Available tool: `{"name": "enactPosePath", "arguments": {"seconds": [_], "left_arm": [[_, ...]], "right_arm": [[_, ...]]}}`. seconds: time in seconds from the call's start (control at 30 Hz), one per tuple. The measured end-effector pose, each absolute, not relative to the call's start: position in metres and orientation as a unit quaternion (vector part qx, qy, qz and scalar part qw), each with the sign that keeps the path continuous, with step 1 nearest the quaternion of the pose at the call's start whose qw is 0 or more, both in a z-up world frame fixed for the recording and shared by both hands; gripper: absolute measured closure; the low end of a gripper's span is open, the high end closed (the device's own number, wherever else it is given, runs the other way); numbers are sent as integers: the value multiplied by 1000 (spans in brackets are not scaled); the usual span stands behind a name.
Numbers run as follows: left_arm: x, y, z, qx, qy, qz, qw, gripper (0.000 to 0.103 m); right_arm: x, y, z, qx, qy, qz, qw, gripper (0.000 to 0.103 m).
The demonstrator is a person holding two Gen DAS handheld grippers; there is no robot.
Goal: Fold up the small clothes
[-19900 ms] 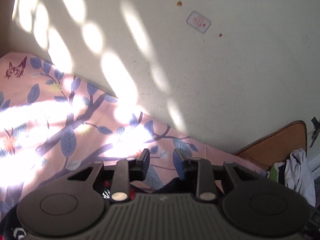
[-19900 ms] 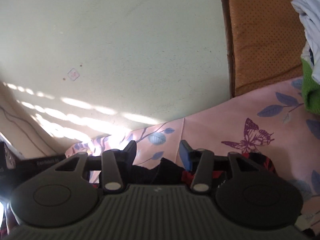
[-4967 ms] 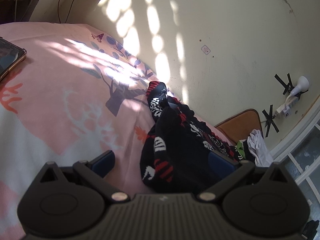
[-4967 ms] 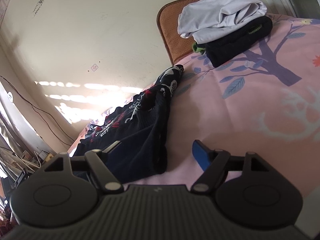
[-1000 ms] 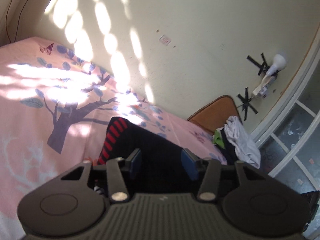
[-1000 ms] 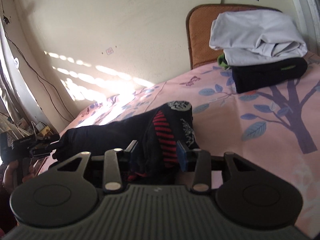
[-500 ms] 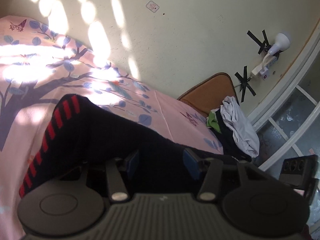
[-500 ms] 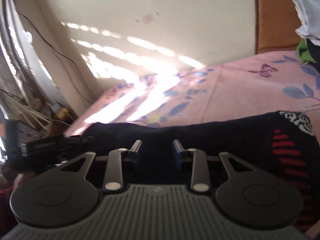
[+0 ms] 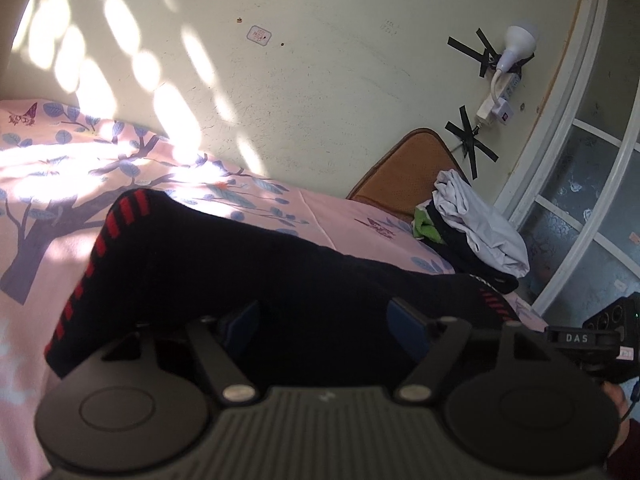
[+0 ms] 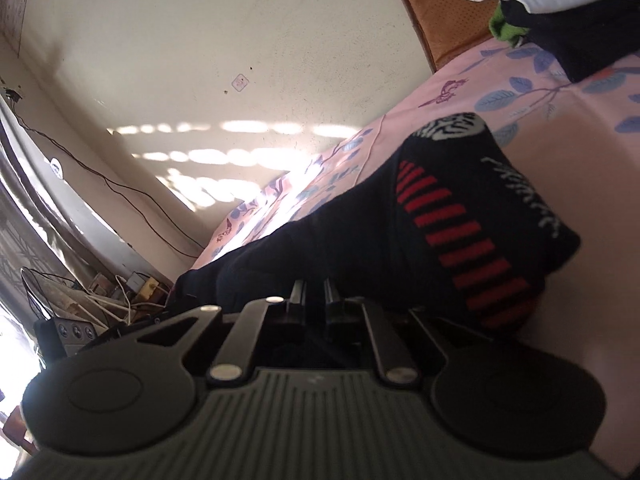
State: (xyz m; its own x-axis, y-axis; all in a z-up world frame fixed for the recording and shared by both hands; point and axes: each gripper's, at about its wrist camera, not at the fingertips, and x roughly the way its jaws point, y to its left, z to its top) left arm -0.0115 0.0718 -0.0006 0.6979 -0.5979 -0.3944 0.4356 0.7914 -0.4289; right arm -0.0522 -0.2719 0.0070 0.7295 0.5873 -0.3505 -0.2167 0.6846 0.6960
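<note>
Left gripper (image 9: 326,326) jaws just opened wide, right gripper (image 10: 316,292) pinched nearly shut, apparently gripping

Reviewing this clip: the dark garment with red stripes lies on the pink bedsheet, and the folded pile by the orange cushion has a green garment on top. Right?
Not quite. The top of the folded pile is a white garment; green only peeks out lower down. The left wrist view shows it. The dark garment with red stripes does lie on the pink bedsheet, and the pile is by the orange cushion.
</note>
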Motion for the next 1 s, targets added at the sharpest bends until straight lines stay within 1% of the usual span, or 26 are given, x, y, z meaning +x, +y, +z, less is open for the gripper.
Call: {"name": "enactPosePath", "arguments": {"seconds": [0.07,0.1,0.13,0.2,0.27,0.37,0.43,0.47,0.53,0.7,0.87,1.0], "left_arm": [[-15,67,0,-138,263,-282,912,22],[-17,64,1,-129,262,-282,914,17],[-18,62,2,-121,261,-281,916,13],[-20,57,2,-108,262,-273,919,12],[-22,54,3,-99,263,-264,923,11],[-25,49,3,-86,265,-242,930,8],[-28,45,4,-77,267,-223,934,0],[-29,42,4,-71,269,-214,936,0],[-31,37,4,-57,273,-198,940,0],[-34,26,3,-15,280,-166,945,0],[-37,21,3,2,284,-152,947,0],[-36,15,2,25,291,-142,946,0]], "right_arm": [[-58,-274,7,326,278,228,874,84],[-60,-273,8,325,273,227,876,82],[-61,-272,9,322,270,228,878,77],[-62,-266,12,304,267,229,885,71],[-61,-256,15,278,263,233,894,59],[-63,-242,19,236,257,235,907,50],[-64,-235,19,211,253,234,915,47],[-64,-233,19,201,252,234,917,45],[-64,-231,19,189,250,236,920,42],[-63,-232,17,181,249,237,921,41],[-66,-226,17,158,248,234,927,36],[-67,-223,17,143,249,232,929,35]]}}
